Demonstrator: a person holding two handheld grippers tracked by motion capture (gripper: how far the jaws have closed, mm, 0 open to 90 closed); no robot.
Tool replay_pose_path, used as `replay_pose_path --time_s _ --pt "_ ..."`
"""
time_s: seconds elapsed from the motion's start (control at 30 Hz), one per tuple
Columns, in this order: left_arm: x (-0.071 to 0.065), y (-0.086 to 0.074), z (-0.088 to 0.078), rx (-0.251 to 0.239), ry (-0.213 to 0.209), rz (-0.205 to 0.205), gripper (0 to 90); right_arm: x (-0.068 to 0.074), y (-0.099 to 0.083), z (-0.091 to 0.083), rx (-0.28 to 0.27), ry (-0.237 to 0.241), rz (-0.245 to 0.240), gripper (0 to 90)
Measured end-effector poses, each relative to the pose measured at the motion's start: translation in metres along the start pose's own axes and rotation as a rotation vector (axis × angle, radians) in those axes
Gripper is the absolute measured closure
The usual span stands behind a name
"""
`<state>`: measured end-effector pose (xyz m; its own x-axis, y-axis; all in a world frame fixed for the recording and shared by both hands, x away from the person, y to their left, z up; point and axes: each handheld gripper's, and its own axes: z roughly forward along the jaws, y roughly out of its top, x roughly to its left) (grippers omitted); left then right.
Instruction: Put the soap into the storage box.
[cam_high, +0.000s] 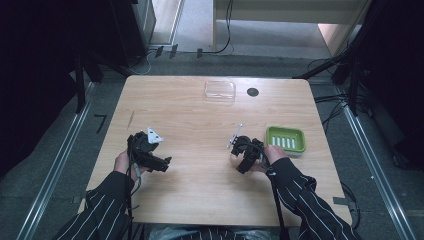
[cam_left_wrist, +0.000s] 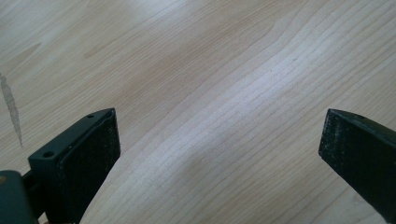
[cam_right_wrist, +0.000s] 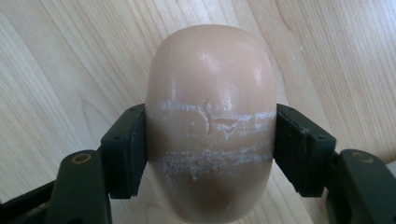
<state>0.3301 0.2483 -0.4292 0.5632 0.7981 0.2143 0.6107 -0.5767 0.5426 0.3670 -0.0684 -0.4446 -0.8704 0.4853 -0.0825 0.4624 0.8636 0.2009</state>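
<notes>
While clamped between both jaws of the right gripper (cam_right_wrist: 210, 140), sits a beige soap bar (cam_right_wrist: 211, 121), rounded and smooth, its long axis running away from the gripper and its far end jutting well past the jaw tips. Pinched across the narrow width, pads touching each flank at about the bar's middle. Bare wooden table (cam_right_wrist: 60, 60) behind and beneath the bar; whether resting on the wood or lifted just clear, cannot tell.

Looks solid and stiff, probably of modest weight, not fragile in any brittle sense. Shows pale scuffed bands and a small nick across the upper face, level with the pads, which suggests a waxy skin that marks readily under pressure. Likely slippery too: curved, glossy flanks give flat pads little to bite on, so a squeeze too near either rounded end could squirt the bar out forward or backward. Best held as now, across the widest, most parallel part of the sides, firmly but not crushingly.

Just beside the right gripper, on its outer side, lies a green soap dish (cam_high: 285, 139) with pale ribs, empty.

Spread wide over bare wood, well apart from the bar, hangs the left gripper (cam_left_wrist: 219, 144), holding nothing.

Far ahead of both, near the table's far edge, a clear plastic lid (cam_high: 219, 91).
</notes>
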Motion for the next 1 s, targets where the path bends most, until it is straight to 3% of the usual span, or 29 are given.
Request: replay_pose_path --time_s 1.0 --pt "0.000 0.000 0.000 0.001 0.000 -0.001 0.0 -0.017 -0.025 -0.012 -0.004 -0.016 0.070 33.5"
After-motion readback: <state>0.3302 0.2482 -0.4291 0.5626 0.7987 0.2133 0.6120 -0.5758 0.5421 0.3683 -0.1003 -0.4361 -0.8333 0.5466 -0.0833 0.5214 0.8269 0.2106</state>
